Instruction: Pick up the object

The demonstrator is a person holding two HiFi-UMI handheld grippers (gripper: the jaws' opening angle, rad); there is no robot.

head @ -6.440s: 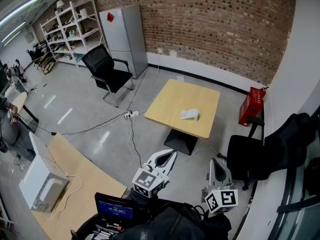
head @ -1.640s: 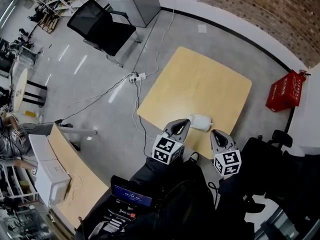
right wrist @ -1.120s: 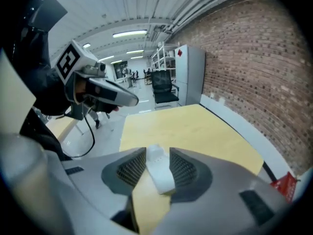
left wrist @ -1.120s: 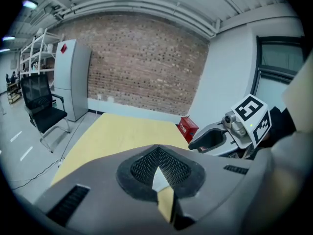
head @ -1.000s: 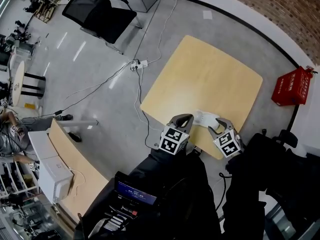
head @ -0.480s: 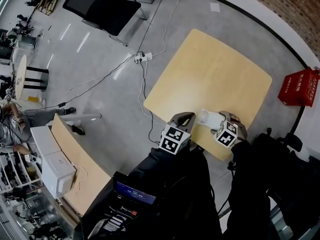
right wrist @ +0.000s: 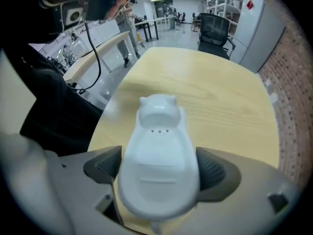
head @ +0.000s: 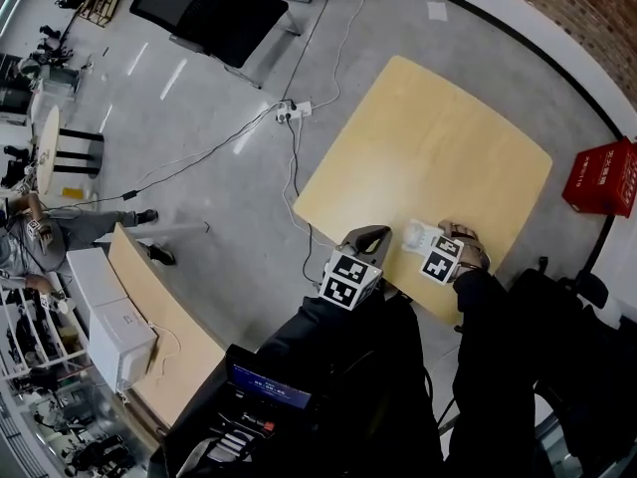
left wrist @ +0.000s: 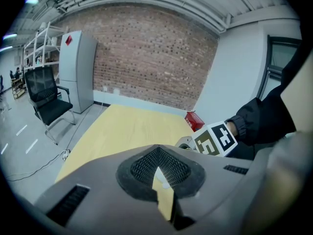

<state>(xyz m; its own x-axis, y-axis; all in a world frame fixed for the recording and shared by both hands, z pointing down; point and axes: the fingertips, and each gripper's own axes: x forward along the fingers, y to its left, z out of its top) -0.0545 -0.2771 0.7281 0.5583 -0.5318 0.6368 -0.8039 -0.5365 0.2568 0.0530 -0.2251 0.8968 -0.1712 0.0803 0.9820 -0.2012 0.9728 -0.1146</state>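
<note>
The white, rounded plastic object [right wrist: 159,155] lies on the near edge of the yellow square table [head: 428,147]. My right gripper [right wrist: 159,168] points steeply down over it, with a dark pad [right wrist: 103,166] on either side. Its jaws have just been opening and stand wide, the object between them, not pressed. From above, the right gripper [head: 443,242] covers most of the white object [head: 416,235]. My left gripper [head: 366,237] hovers at the table's near corner, left of the object. Its jaws meet at the tip and hold nothing. The left gripper view shows the left gripper [left wrist: 159,173] and the right gripper's marker cube [left wrist: 212,140].
A red crate [head: 602,177] stands on the floor right of the table. A black office chair [head: 214,3] is at the far left, a power strip with cables [head: 292,113] between it and the table. A wooden desk [head: 149,317] with a white box lies near left.
My right gripper has come down over the white object, turned to point downward, and opened its jaws around it. The left gripper has hardly shifted.
</note>
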